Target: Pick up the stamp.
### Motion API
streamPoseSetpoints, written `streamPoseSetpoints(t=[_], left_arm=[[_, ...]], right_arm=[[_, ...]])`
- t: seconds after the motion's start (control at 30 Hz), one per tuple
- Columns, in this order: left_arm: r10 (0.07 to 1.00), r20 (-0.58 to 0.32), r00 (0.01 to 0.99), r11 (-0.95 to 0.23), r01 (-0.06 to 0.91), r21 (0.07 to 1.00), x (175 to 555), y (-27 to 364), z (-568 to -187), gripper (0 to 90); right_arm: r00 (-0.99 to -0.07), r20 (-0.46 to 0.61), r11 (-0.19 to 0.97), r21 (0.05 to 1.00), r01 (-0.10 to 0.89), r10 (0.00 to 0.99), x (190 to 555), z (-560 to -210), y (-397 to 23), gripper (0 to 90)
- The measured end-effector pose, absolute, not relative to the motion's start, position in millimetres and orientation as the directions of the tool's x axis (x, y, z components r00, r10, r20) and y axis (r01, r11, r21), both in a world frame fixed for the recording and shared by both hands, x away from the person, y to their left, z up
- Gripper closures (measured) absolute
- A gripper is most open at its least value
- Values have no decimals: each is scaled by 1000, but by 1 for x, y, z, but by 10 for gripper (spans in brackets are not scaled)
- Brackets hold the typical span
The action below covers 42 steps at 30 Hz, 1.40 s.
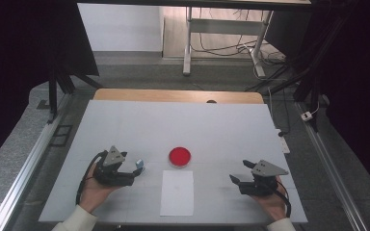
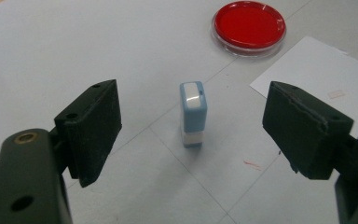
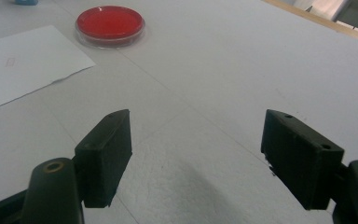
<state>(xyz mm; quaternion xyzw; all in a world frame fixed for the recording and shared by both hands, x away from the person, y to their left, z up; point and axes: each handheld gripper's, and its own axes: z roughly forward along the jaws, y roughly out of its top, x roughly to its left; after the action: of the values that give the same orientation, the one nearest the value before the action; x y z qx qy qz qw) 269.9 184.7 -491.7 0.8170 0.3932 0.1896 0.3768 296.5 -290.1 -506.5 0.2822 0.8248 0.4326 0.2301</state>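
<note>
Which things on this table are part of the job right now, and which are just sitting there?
In use:
left gripper, open around the blue stamp without touching it.

Lying about:
red dish
white paper sheet
right gripper, open over bare table

No lettering could be read anywhere. The white paper sheet near the tabletop's front edge bore a small faint red mark, too pale to make out; the blue stamp carried none.
</note>
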Motion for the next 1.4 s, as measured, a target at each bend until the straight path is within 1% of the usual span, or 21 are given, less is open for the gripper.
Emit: streamPoseSetpoints(t=[0.3,0.53,0.63,0.67,0.7,0.77,0.8,0.87,1.0,1.03,1.07,1.1,1.13,1.3,1.33,1.37,1.4], left_arm=[[785,22,619,-425,513,746,282,178,-497,221],[786,32,617,-439,521,732,290,174,-504,280],[788,40,614,-442,520,731,291,173,-506,323],[789,43,612,-443,520,730,292,173,-508,323],[788,44,614,-446,520,729,292,173,-508,352],[785,48,618,-453,519,725,292,172,-510,367],[783,51,620,-456,517,724,291,172,-510,401],[781,54,622,-459,515,724,291,171,-510,436],[774,54,631,-468,513,720,291,170,-511,488],[772,54,633,-470,513,718,291,170,-511,488],[770,56,635,-474,511,717,290,170,-511,517],[769,57,637,-475,510,717,290,169,-511,517],[768,58,638,-477,508,717,290,169,-512,546],[763,61,644,-485,507,713,289,168,-512,606],[760,60,647,-487,505,712,289,168,-512,640],[759,60,648,-488,505,712,289,168,-512,640],[759,61,648,-488,504,713,289,168,-512,678]], right_arm=[[-737,-133,470,840,272,663,297,-507,-289,240],[-737,-136,475,836,274,663,297,-508,-289,240],[-734,-137,476,835,276,665,297,-508,-289,240],[-734,-136,476,835,276,665,297,-508,-289,240],[-734,-137,476,835,276,666,297,-508,-289,240],[-734,-137,476,835,277,666,297,-508,-289,240],[-732,-137,476,834,278,667,297,-508,-289,240],[-733,-134,475,835,279,667,297,-508,-289,241],[-733,-135,477,833,280,666,297,-509,-290,241],[-733,-135,477,833,280,666,297,-509,-290,241],[-732,-136,477,833,280,667,297,-509,-290,241],[-732,-136,477,833,280,667,297,-509,-290,241],[-732,-136,475,835,279,668,298,-509,-290,241],[-732,-137,481,830,283,668,298,-509,-290,241],[-731,-138,482,829,284,668,298,-509,-290,241],[-731,-138,482,829,284,668,298,-509,-290,241],[-730,-138,478,832,281,670,298,-509,-290,241]])
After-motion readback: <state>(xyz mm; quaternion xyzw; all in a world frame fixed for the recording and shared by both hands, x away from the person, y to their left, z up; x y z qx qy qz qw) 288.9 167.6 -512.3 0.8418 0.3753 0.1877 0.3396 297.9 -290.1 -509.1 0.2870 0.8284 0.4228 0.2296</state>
